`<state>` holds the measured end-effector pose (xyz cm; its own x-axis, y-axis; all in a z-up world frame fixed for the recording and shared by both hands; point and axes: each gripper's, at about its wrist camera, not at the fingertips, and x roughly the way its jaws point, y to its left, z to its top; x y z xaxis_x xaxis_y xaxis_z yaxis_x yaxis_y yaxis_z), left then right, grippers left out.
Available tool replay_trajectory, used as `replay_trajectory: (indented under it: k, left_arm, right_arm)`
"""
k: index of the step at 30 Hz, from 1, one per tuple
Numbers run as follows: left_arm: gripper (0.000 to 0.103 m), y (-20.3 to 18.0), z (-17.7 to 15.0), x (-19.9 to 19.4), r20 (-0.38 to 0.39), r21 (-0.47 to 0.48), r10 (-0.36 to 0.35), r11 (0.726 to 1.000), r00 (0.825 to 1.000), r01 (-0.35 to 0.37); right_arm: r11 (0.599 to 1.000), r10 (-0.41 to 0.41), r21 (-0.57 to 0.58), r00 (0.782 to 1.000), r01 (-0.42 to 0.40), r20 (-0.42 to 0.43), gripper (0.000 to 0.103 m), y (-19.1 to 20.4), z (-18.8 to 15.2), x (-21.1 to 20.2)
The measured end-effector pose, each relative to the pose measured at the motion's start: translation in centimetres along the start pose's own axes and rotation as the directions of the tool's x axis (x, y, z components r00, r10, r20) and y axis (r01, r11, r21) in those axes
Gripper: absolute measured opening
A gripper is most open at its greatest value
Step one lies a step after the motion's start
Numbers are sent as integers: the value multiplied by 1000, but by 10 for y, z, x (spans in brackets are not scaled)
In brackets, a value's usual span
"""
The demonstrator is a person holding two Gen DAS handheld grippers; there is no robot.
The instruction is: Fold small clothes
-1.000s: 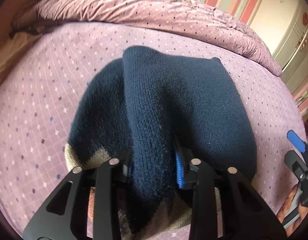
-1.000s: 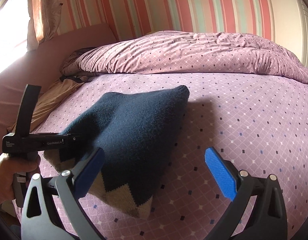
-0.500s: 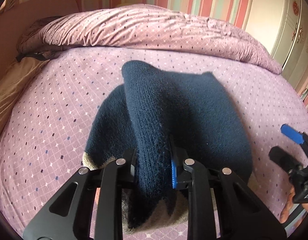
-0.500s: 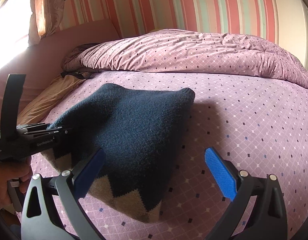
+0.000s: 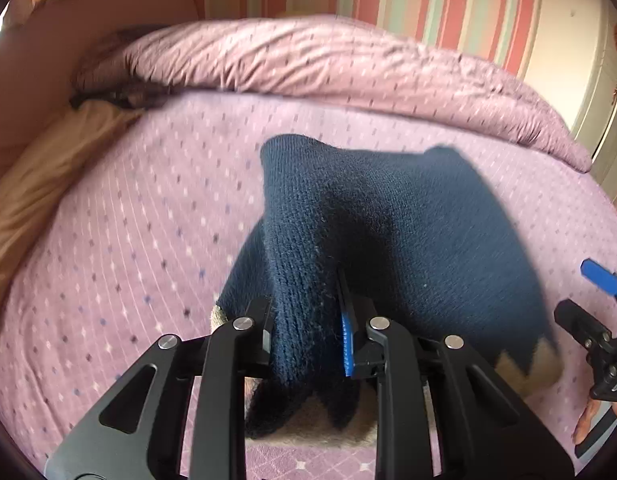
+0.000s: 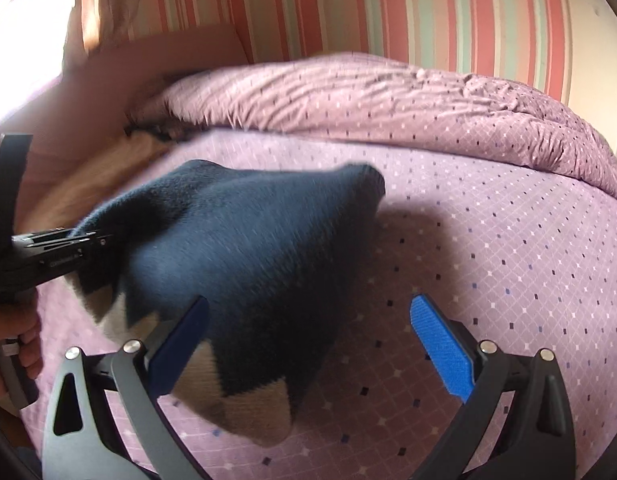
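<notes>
Lifted higher off the purple diamond-patterned bedsheet [image 6: 488, 240] than a second ago, the navy knitted garment with a beige zigzag hem [image 5: 408, 232] is clamped at a fold by the left gripper [image 5: 308, 332], whose jaws have just been closing. The right gripper [image 6: 308, 344] is held near the hem, jaws wide apart around nothing.

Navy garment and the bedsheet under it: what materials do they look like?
Navy garment: looks like thick knit, wool or acrylic; visible knit ribs, fuzzy matte surface, tan zigzag band at the hem. Bedsheet: thin woven fabric, probably cotton or a blend; smooth matte mauve with a printed diamond grid, lying flat. The exact fibre of either cannot be told.
</notes>
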<state>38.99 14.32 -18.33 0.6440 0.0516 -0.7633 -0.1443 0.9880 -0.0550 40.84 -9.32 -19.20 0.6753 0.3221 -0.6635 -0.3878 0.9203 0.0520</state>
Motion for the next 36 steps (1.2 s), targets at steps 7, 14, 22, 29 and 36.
replay_trajectory:
  k: [7, 14, 22, 29, 36]
  left_arm:
    - [46, 6, -29, 26, -36, -63, -32, 998, 999, 29]
    - [78, 22, -37, 16, -1, -83, -12, 996, 1000, 12]
    - [86, 32, -40, -3, 61, -79, 38, 996, 997, -33]
    - [90, 39, -48, -7, 80, -117, 53, 992, 995, -44]
    - [91, 43, -56, -10, 99, -99, 78, 993, 992, -68]
  right_arm:
    - [991, -113, -92, 981, 99, -158, 101, 7, -24, 42]
    - [995, -97, -56, 979, 88, -180, 101, -1, -34, 43]
    - [986, -155, -68, 987, 151, -50, 101, 6, -24, 4]
    - [976, -200, -110, 970, 186, -139, 101, 4, -43, 27]
    - [972, -212, -137, 966, 192, -149, 101, 6, -48, 38]
